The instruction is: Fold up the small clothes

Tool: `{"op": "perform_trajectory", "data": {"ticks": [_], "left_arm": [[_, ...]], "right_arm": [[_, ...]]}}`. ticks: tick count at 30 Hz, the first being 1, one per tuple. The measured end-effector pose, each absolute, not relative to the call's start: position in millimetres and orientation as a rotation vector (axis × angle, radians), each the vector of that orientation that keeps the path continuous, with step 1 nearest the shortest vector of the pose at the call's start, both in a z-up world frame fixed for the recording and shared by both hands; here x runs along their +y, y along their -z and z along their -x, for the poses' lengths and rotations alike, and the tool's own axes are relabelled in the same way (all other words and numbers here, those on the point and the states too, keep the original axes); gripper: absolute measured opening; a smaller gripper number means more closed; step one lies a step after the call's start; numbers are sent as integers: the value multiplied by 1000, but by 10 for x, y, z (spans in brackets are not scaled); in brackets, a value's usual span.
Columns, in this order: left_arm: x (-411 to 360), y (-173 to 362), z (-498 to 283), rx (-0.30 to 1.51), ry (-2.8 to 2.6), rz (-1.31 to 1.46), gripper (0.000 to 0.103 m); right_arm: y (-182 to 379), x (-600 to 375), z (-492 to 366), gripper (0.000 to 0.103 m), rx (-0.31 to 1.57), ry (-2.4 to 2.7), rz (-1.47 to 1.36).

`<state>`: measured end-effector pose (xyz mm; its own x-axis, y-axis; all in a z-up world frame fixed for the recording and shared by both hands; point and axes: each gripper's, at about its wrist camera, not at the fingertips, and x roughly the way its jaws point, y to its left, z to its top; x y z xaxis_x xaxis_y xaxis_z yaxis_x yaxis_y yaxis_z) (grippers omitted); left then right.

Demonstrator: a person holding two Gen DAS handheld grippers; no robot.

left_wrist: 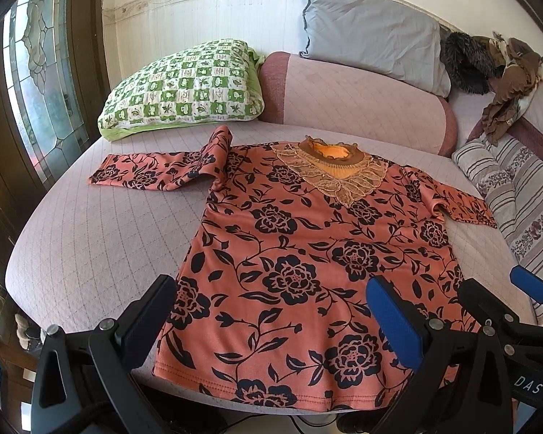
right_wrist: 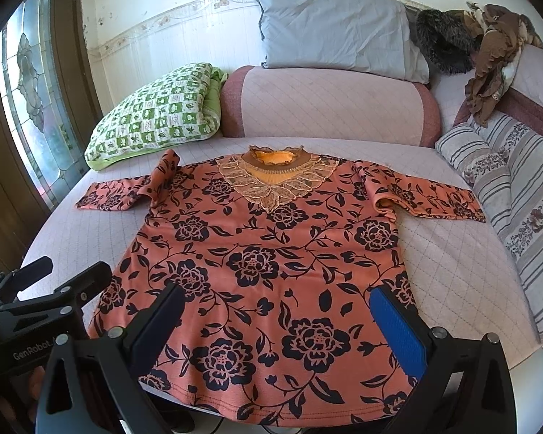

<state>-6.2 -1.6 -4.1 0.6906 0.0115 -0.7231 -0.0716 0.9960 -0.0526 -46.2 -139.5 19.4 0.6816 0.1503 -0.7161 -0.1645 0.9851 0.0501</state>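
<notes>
Spread flat on the quilted lilac bed cover (left_wrist: 90, 238), front side up, lies the orange blouse (left_wrist: 307, 253) with its black rose print, hem toward me and the lace-trimmed collar (left_wrist: 329, 166) pointing away toward the bolsters. Its sleeve on the window side (left_wrist: 155, 173) runs out sideways, with a fold of cloth standing up at the shoulder; the other sleeve (right_wrist: 430, 195) stretches toward the striped cushion (right_wrist: 517, 202). My left gripper (left_wrist: 271, 311) hangs above the hem end of the blouse with its fingers spread wide, nothing between them, the blue-padded finger (left_wrist: 394, 318) over the print and the dark one (left_wrist: 148, 318) just outside the blouse's side edge. My right gripper (right_wrist: 275, 325) sits just beside it, also wide apart and empty, both its pads over the lower part of the blouse. From each wrist camera I can see the neighbouring gripper at the frame's edge, so the two are close together, side by side. Whether either gripper touches the fabric I cannot tell. Behind the blouse a pink bolster (left_wrist: 358, 97) lies across the bed, a green checked pillow (left_wrist: 184, 90) rests beside it, and a grey pillow (left_wrist: 373, 32) leans against the wall. A heap of brown and furry clothes (right_wrist: 481, 39) is piled in the far corner, well apart from the blouse.
</notes>
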Motion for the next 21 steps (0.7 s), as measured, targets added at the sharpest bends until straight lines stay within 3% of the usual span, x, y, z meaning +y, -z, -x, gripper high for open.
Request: {"op": "perform_trajectory", "data": {"ticks": [21], "left_arm": [[-12,44,67,808,-48,83,103]], "right_arm": [[-180,-1380,471,103,799,-175,21]]}}
